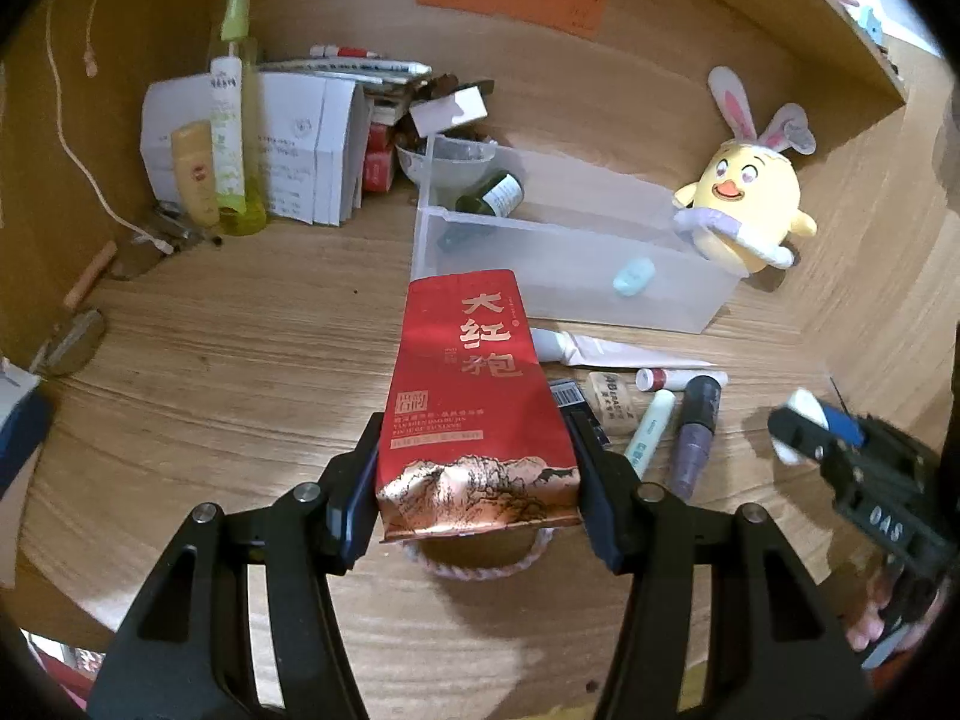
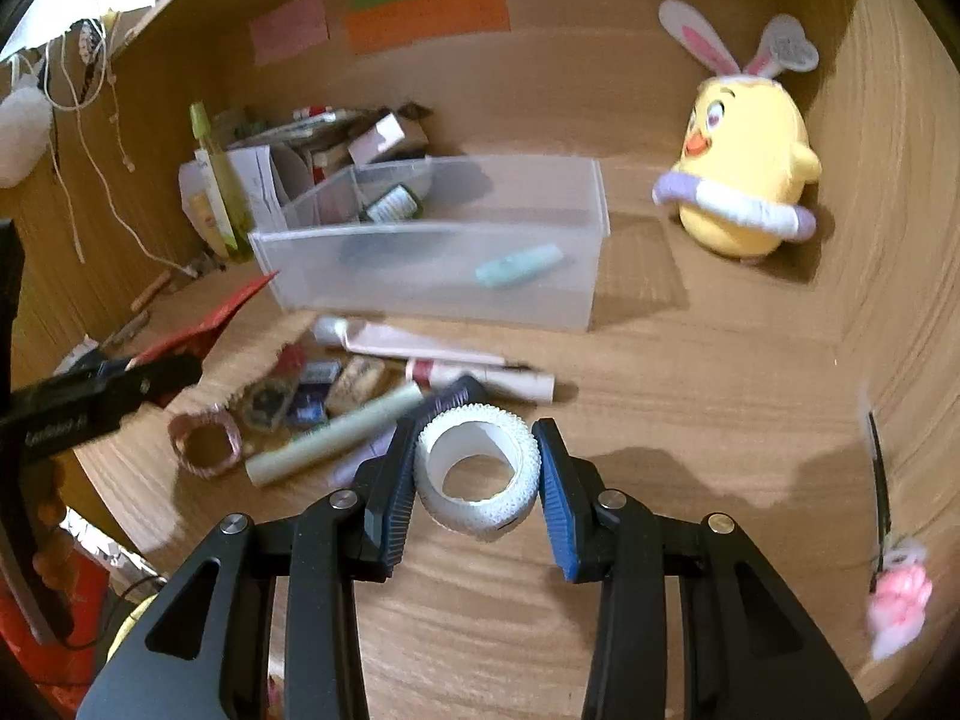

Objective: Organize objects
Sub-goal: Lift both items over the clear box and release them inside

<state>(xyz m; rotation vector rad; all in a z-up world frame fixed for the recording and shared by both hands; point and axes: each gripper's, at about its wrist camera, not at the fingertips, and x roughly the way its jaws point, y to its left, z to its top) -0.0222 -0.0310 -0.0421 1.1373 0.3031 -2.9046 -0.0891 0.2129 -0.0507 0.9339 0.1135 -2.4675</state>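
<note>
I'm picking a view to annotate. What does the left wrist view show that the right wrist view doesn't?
Only the left wrist view: the front of the red pouch clamped in the left gripper, and the purple tube in full.

Only the right wrist view: the hole of the white tape roll clamped in the right gripper, and a pink charm at the right edge.

Both: the clear bin holding a dark bottle, the yellow chick plush, and the braided ring.

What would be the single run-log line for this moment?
left gripper: shut on red tea packet | right gripper: shut on white tape roll | clear bin: not yet reached
</note>
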